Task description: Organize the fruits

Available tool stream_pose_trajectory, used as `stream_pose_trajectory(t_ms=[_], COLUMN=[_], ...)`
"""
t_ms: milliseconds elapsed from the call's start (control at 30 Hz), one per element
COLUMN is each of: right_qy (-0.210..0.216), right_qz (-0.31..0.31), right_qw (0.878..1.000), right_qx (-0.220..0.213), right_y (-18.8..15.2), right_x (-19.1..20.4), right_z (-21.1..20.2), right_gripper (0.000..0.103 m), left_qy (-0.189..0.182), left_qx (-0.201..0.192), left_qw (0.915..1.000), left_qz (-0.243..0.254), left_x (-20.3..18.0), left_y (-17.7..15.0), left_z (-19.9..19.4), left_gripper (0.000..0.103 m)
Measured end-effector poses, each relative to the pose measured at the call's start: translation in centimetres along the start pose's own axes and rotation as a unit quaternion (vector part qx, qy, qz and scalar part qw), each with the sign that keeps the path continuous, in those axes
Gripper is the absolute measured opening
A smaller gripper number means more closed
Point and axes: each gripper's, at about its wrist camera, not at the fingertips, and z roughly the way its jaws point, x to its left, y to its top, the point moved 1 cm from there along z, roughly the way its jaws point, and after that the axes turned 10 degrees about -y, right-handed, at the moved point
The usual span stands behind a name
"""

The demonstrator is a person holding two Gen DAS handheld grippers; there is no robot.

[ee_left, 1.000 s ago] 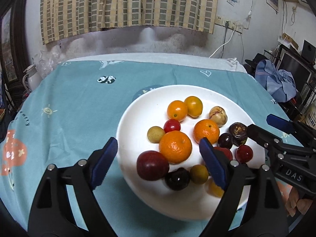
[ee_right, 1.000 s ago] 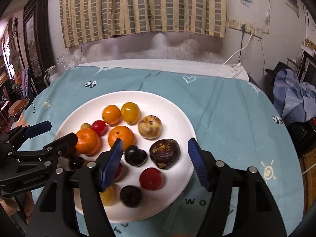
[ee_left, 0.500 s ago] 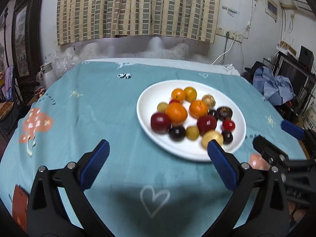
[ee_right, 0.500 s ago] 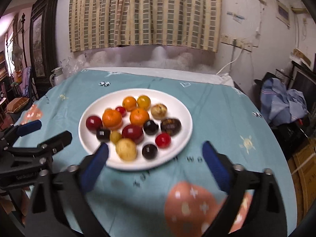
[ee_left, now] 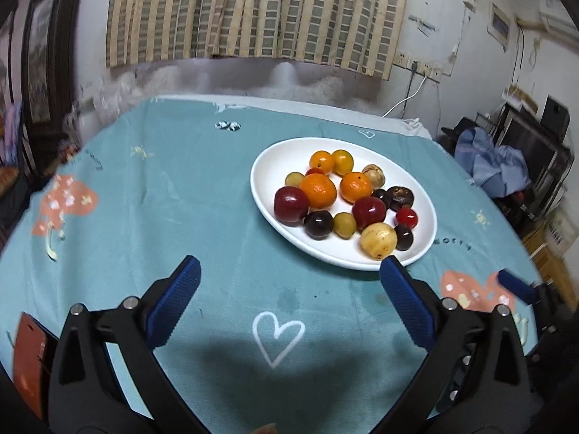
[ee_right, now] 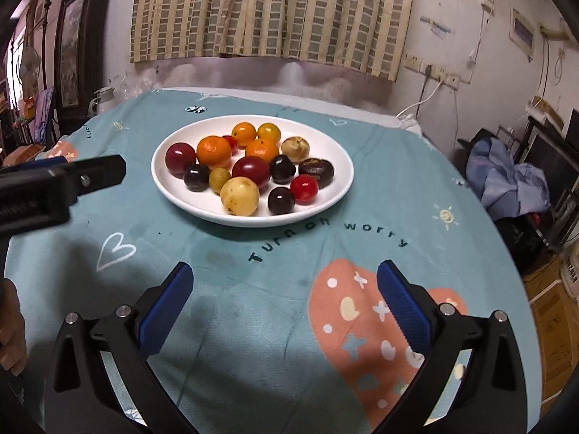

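A white plate [ee_left: 267, 195] [ee_right: 343, 177] on the teal tablecloth holds several small fruits: oranges [ee_left: 318, 190] [ee_right: 214, 150], dark red plums [ee_left: 290, 200] [ee_right: 252, 171], a yellow fruit [ee_left: 378, 240] [ee_right: 240, 196], small red tomatoes [ee_right: 304, 188] and dark berries. My left gripper [ee_left: 289, 293] is open and empty, held back from the plate's near edge. My right gripper [ee_right: 284, 291] is open and empty, well short of the plate. The left gripper's arm shows at the left of the right wrist view [ee_right: 54, 184].
The round table's teal cloth [ee_left: 163, 199] carries printed hearts and mushrooms. A striped curtain [ee_right: 271, 11] hangs on the back wall. Clothes and boxes [ee_right: 506, 177] lie right of the table. A kettle [ee_right: 101, 97] stands beyond the table's far left edge.
Both grippers have pulled back and up from over the plate. All the fruit stays on the plate, which now looks smaller and farther away.
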Motion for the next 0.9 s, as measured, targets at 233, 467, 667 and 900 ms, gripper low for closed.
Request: stream_pose_trajectory(t_ms=[233, 467, 667, 900], right_qy=[0.011, 0.012, 0.012, 0.012], right_qz=[-0.004, -0.004, -0.004, -0.005], right_qw=[1.000, 1.000, 1.000, 1.000], right_qx=[-0.002, -0.007, -0.008, -0.005], right_y=[-0.2, -0.1, -0.1, -0.1], right_x=[0.3, 0.3, 0.2, 0.2], right_z=[-0.5, -0.8, -0.9, -0.9], right_gripper=[0.102, 0.102, 0.102, 0.102], left_qy=[-0.011, -0.027, -0.046, -0.038], left_qx=[0.007, 0.016, 0.021, 0.023], left_qw=[0.9999, 0.9995, 0.9987, 0.9985], left_qz=[-0.007, 0.009, 0.001, 0.030], left_x=[0.1, -0.8, -0.7, -1.8], left_y=[0.0, -0.1, -0.2, -0.3], left_z=[0.2, 0.4, 0.5, 0.5], left_gripper=[0.101, 0.101, 0.101, 0.101])
